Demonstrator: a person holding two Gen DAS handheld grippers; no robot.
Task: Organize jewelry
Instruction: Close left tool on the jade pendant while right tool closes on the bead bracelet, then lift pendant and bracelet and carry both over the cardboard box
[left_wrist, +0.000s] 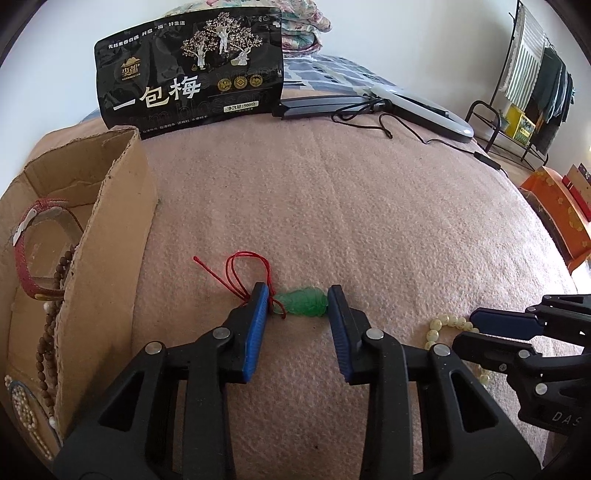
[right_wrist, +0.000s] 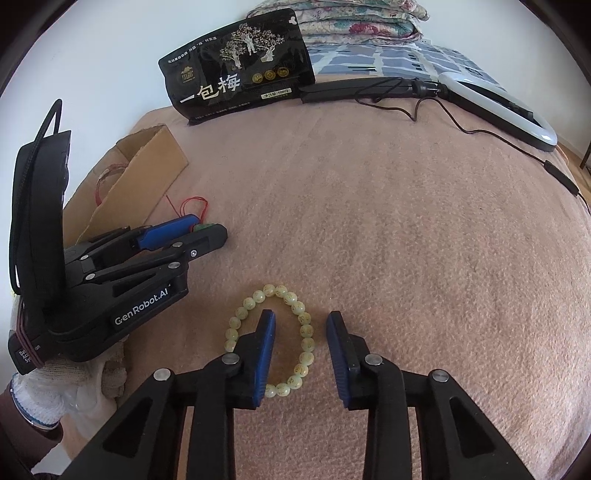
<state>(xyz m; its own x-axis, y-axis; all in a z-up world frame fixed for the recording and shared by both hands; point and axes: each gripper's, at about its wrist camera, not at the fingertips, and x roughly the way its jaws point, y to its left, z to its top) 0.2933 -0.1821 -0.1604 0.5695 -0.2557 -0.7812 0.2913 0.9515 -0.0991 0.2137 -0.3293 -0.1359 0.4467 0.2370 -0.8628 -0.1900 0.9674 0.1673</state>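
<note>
1. Left gripper (left_wrist: 298, 295): sitting low over the pink blanket (left_wrist: 369, 206) with its jaws spread and gripping nothing. The blue pads (left_wrist: 258, 314) are flanking the green jade pendant (left_wrist: 303, 303), one at each end.

2. Green jade pendant: lying flat on the blanket directly between the left fingertips. Its long axis is running across from pad to pad, so a closing squeeze would likely be catching it end to end rather than across its narrow width. Its red cord (left_wrist: 240, 273) is trailing in loops off the left end, past the left pad, toward the cardboard box (left_wrist: 110, 229).

3. Right gripper (right_wrist: 301, 321): also spread wide and holding nothing. Its left finger is resting inside the ring of the pale bead bracelet (right_wrist: 269, 332); its right finger is standing just outside the ring, so the right-hand run of beads is lying between the two.

4. Pale bead bracelet: lying flat on the blanket, just right of the left gripper in the left wrist view.

5. Cardboard box: sitting to the left of the pendant, already holding a red-strapped watch (left_wrist: 27, 251) and brown wooden beads (left_wrist: 48, 332). The left gripper is the nearer one to it.

6. Judgement: both pieces are looking framed for pickup; the pendant's carry would be heading leftward.
</note>
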